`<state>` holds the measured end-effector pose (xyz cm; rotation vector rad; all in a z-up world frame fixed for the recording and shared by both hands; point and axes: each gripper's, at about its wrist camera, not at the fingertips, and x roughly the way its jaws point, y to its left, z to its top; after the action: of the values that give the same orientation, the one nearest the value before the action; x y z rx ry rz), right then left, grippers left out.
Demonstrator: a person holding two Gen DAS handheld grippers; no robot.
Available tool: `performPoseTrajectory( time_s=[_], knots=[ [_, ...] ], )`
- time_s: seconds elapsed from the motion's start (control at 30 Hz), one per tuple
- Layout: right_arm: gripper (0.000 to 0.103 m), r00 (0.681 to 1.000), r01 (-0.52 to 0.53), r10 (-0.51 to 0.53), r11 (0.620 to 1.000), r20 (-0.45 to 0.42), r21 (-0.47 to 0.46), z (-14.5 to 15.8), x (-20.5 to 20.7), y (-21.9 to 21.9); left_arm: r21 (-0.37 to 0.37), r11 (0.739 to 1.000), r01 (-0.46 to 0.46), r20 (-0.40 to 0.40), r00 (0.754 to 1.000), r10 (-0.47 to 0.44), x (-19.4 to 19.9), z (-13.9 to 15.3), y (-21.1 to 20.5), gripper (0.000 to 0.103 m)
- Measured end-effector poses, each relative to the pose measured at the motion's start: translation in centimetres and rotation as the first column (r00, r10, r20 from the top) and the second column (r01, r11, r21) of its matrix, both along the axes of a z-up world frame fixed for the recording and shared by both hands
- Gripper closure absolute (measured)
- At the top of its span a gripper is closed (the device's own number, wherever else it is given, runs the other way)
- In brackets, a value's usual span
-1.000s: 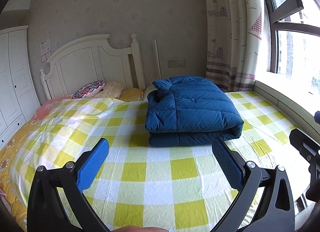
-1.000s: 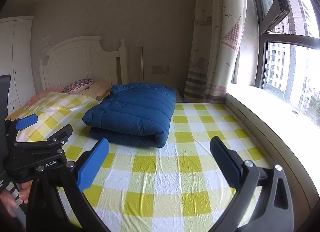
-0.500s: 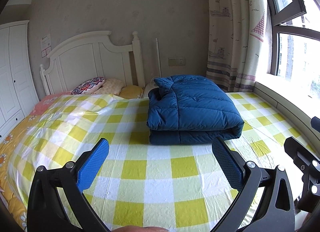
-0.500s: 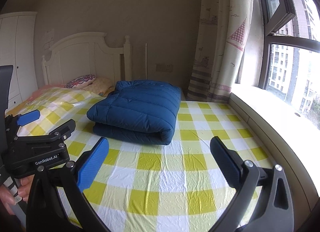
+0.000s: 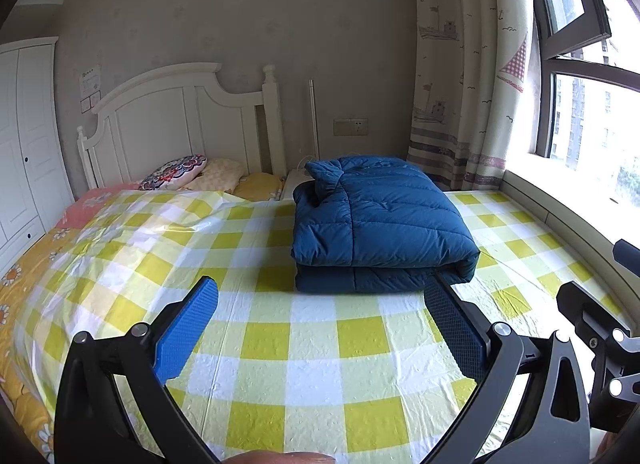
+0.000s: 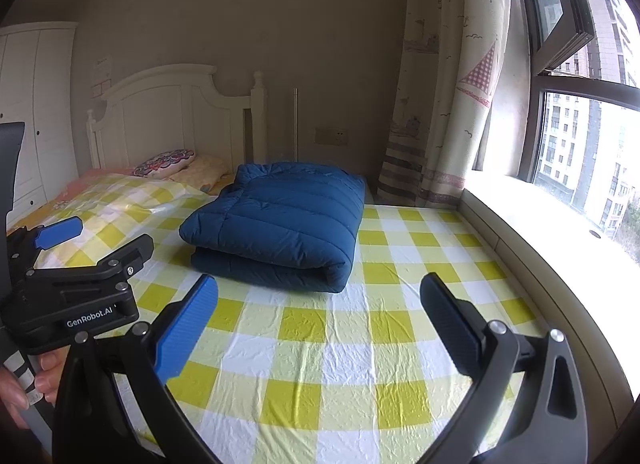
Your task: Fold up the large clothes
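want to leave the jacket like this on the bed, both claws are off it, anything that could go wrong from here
The folded blue jacket is puffy, with thick rounded layers, so with nothing pressing on it the fold may slowly spring open.

It lies on a glossy, wrinkled checked sheet, which may be slippery; a nudge could slide the bundle.

The left claw and right claw are both open, with the left's fingertip close to the jacket's near edge in view; moving forward could snag and undo that edge.

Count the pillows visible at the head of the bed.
3, side by side below the headboard: patterned pillow leftmost, pale cream pillow in the middle, yellow pillow rightmost. The sheet may hide others.
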<state>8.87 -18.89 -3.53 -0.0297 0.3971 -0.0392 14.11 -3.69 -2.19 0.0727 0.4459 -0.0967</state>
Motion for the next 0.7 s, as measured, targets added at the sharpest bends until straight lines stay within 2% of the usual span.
performPoseTrajectory(
  time_s=[0.3,0.7],
  knots=[
    [0.003,1.000,-0.009,0.009,1.000,0.008,-0.022,2.0,0.5,-0.1,-0.002,1.000,0.013,0.012,1.000,-0.013,0.1,1.8,0.0,0.004],
    [0.003,0.998,-0.005,0.007,0.999,0.065,-0.036,5.9,1.0,-1.0,0.003,1.000,0.022,0.054,0.998,-0.022,0.9,4.6,-0.6,0.004]
  ],
)
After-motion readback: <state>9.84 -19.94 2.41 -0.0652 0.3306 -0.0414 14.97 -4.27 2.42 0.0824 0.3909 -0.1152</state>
